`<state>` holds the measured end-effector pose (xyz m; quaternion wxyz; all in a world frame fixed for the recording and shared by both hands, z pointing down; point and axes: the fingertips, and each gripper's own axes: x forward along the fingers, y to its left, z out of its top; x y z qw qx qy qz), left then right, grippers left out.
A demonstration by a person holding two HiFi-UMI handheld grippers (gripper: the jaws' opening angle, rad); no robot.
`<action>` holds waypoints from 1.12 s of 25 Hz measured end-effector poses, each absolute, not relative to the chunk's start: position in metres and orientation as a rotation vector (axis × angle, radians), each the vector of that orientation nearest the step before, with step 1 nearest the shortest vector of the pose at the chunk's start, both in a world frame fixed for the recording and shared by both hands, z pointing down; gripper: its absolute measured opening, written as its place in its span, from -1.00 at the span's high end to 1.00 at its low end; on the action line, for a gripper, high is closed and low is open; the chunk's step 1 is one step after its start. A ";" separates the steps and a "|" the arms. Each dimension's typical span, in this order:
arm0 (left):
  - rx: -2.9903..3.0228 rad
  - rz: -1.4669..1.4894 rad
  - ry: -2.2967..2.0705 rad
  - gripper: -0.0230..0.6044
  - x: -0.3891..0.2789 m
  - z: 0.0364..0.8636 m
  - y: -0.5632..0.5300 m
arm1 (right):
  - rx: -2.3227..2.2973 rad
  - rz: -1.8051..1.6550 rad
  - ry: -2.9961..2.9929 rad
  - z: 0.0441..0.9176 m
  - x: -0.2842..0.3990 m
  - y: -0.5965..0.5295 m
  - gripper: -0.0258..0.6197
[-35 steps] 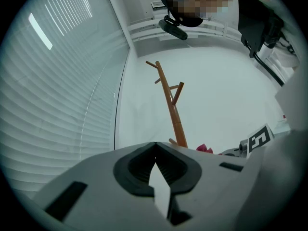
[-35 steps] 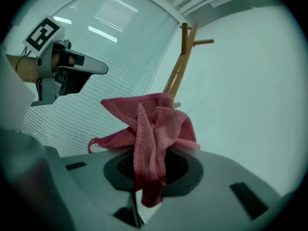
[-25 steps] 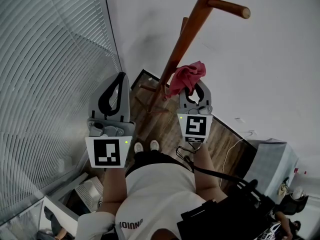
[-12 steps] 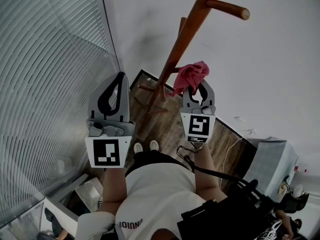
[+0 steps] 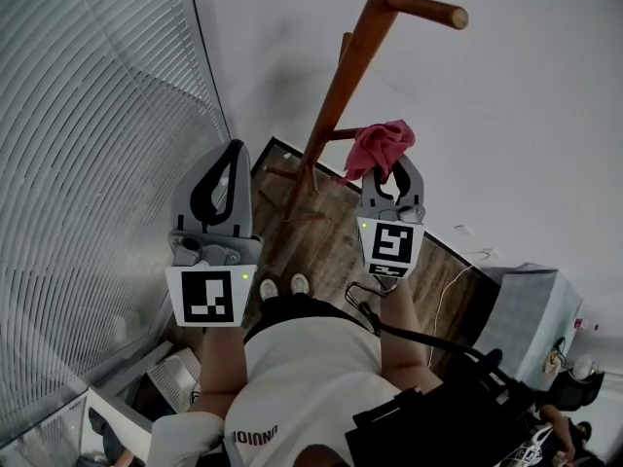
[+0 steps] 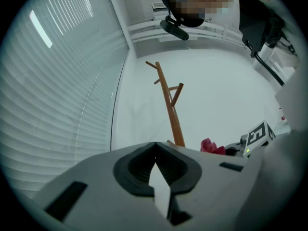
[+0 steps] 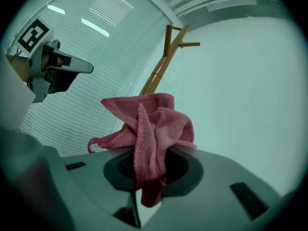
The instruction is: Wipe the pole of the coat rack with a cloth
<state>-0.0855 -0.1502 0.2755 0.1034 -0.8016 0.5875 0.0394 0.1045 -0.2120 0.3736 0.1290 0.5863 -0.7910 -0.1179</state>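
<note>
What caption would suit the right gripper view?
Right gripper clamping a pink cloth, with the wooden coat rack behind it.

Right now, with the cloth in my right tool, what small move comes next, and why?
Probably ease the right tool forward and left until the pink cloth presses on the pole. The cloth is clamped and bunched beside the pole, apparently just short of it, so wiping cannot start yet.

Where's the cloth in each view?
Head view: cloth just right of centre, beside the pole.
Left gripper view: cloth low right, right of the pole.
Right gripper view: cloth centre, in the jaws, pole behind it.
Shared landmark: the pole.
</note>
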 end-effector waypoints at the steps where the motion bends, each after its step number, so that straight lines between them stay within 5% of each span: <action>1: -2.364 0.117 1.732 0.88 -0.085 0.275 -0.150 | 1.710 -0.343 -2.297 0.373 0.106 -0.212 0.65; 14: -2.364 0.112 1.710 0.88 -0.078 0.273 -0.145 | 1.834 -0.292 -2.239 0.372 0.143 -0.209 0.65; 28: -2.365 0.080 1.733 0.88 -0.081 0.279 -0.144 | 1.714 0.166 -2.452 0.432 0.118 -0.204 0.65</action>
